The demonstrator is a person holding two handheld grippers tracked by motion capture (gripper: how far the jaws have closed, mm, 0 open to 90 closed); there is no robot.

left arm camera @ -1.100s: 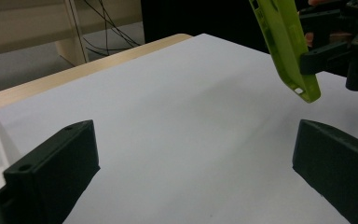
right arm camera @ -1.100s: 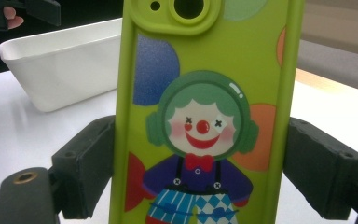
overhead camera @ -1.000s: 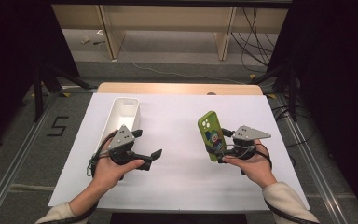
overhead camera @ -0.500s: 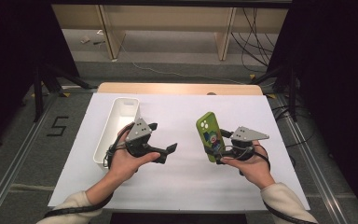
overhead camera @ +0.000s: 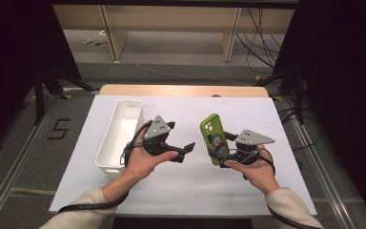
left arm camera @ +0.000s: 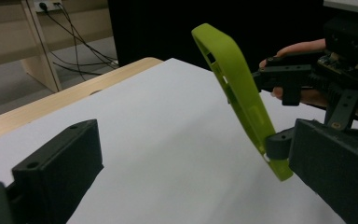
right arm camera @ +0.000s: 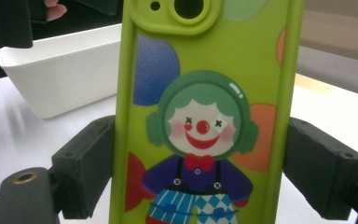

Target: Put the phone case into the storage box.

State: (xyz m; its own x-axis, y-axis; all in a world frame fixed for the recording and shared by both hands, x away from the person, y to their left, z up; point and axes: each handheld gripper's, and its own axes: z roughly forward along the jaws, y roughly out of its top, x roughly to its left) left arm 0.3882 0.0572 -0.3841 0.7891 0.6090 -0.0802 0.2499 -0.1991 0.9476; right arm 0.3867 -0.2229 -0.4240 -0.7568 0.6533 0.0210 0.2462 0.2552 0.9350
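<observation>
green silicone, bright lime, is what i have clamped in my right tool [overhead camera: 218,153]: a phone case [overhead camera: 213,138] held by its two long edges, the black jaws closed against its sides as the right gripper view shows plainly. i have it lifted off the white tabletop [overhead camera: 181,186] and tilted up, with its camera cutout at the far end, so the printed back faces my right camera and the hollow side faces away toward the left. i judge it is held this way so that the other tool can come at a free edge. my left tool [overhead camera: 183,150] is just beside the case, not touching it that i can tell; its jaws stand wide apart with nothing between them, and in the left gripper view the case [left arm camera: 235,88] shows edge-on, curved and thin, just past one jaw. the white bin [overhead camera: 119,136] sits at the left of the tabletop, long side running away from me, close behind my left hand [overhead camera: 143,162]; it looks like the likely place for the case to go, though that is only my guess. on the case's back is a cartoon clown [right arm camera: 200,135] with green hair, red nose, red bow tie and blue diamond-patterned dungarees, with coloured balloons around it. i can read no brand name or lettering on it. on the floor left of the tabletop a marking [overhead camera: 58,129] reads "5".
</observation>
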